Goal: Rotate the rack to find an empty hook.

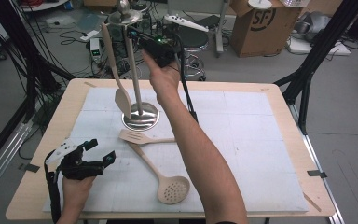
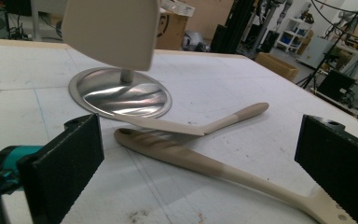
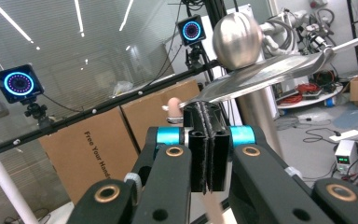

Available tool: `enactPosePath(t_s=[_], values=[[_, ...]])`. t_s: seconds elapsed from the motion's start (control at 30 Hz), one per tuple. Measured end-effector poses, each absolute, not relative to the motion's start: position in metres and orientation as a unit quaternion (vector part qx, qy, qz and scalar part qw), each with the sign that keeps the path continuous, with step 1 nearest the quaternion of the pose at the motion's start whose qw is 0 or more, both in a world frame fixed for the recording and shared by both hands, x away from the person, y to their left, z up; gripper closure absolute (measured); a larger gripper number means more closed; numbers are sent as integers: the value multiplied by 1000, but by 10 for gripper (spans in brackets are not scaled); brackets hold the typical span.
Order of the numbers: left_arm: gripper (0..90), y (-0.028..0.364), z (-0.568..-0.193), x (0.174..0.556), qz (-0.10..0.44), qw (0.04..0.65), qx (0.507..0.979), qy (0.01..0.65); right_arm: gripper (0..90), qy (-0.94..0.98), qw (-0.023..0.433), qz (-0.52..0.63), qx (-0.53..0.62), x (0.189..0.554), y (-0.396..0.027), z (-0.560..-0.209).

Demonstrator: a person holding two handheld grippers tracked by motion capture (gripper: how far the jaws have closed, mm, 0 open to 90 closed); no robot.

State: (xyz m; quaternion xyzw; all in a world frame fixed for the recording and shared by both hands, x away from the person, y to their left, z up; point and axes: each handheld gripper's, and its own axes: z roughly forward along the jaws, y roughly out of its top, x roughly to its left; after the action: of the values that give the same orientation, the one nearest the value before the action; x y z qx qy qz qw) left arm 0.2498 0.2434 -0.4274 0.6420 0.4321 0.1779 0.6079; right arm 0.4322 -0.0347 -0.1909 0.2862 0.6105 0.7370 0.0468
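A steel utensil stand (image 1: 142,122) rises from its round base (image 2: 121,95) at the mat's far middle; its ball top (image 3: 237,37) and hook arm show close up. A beige spatula (image 1: 114,70) hangs along the pole, with its blade (image 2: 112,30) just above the base. My right gripper (image 1: 137,37) is raised at the stand's top, shut (image 3: 206,112) on the spatula's handle near its tip (image 3: 172,106). A beige slotted turner (image 1: 144,136) and a skimmer spoon (image 1: 165,179) lie crossed on the mat. My left gripper (image 1: 100,149) rests open at the front left, facing them (image 2: 205,163).
A white mat (image 1: 261,140) covers the wooden table. The person's right forearm (image 1: 200,154) reaches diagonally over the mat's middle. Beyond the far edge are cables, a stool and a cardboard box (image 1: 261,25). Black frame posts (image 1: 307,70) stand at both sides.
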Motion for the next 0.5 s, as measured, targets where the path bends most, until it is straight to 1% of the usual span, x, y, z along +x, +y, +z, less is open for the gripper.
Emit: enactPosePath(t_s=[0.17,0.5], values=[[17,243,-428,250,178,608,642,432,900,613,38,737,282,431,-30,-192],[17,242,-427,249,174,609,643,431,900,622,38,731,280,431,-17,-190]])
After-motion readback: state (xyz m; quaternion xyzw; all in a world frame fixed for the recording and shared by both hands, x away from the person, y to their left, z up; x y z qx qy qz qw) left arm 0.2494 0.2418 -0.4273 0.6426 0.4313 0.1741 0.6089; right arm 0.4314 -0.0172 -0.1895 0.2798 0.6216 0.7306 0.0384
